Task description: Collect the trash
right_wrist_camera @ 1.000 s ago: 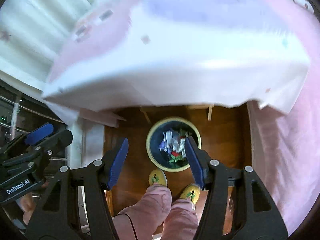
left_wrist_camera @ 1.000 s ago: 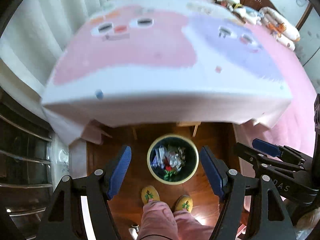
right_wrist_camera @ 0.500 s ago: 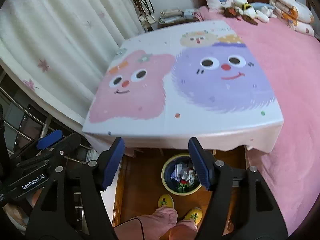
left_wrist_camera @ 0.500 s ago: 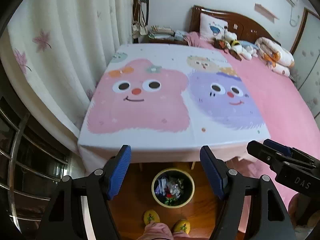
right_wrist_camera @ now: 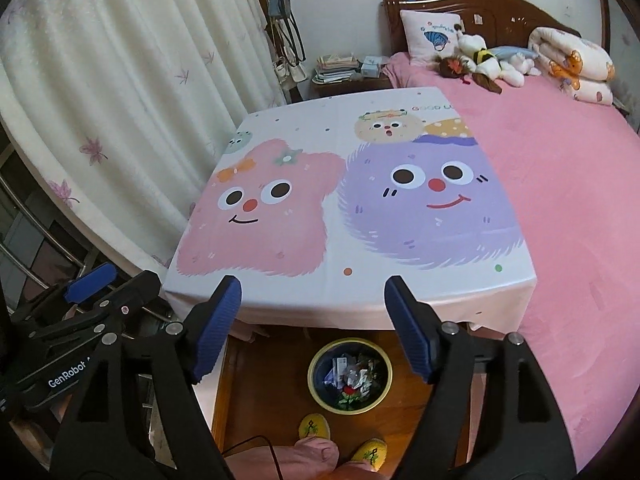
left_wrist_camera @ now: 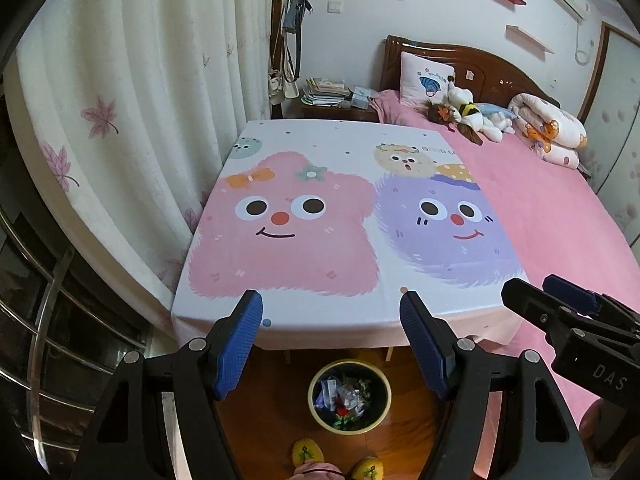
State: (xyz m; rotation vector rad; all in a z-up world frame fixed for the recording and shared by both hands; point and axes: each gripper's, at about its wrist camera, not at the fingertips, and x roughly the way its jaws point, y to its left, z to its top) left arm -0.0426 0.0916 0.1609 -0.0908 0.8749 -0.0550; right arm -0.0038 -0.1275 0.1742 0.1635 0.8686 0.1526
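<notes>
A pink bed [left_wrist_camera: 560,208] fills the right of the room, and a table under a white cloth [left_wrist_camera: 340,216] printed with a pink star-shaped cartoon face and a purple furry one stands against its left side. Faint letters run along the far edge of the cloth, too small to read with certainty. White curtains [left_wrist_camera: 132,120] with pink leaf prints hang to the left. At the headboard lie a pillow [right_wrist_camera: 430,34], a heap of plush toys [right_wrist_camera: 486,62] and a rolled quilt [right_wrist_camera: 572,66].

On the wooden floor just below the near table edge stands a round trash bin [left_wrist_camera: 349,397] with a pale yellow rim, holding crumpled wrappers, paper and something red and green. A person's yellow slippers [right_wrist_camera: 344,440] and pink trouser legs show just behind it.

The left gripper [left_wrist_camera: 331,346] is held high above the floor, pointing forward and down over the table edge; its blue pads [left_wrist_camera: 239,344] are spread wide with nothing between them, and the bin appears below and between them. The right gripper [right_wrist_camera: 310,330] is posed the same way, fingers wide apart and empty, the bin showing between and beneath them. In the left wrist view the right gripper's body reads "DAS"; in the right wrist view the left one's reads "GenRobot".
</notes>
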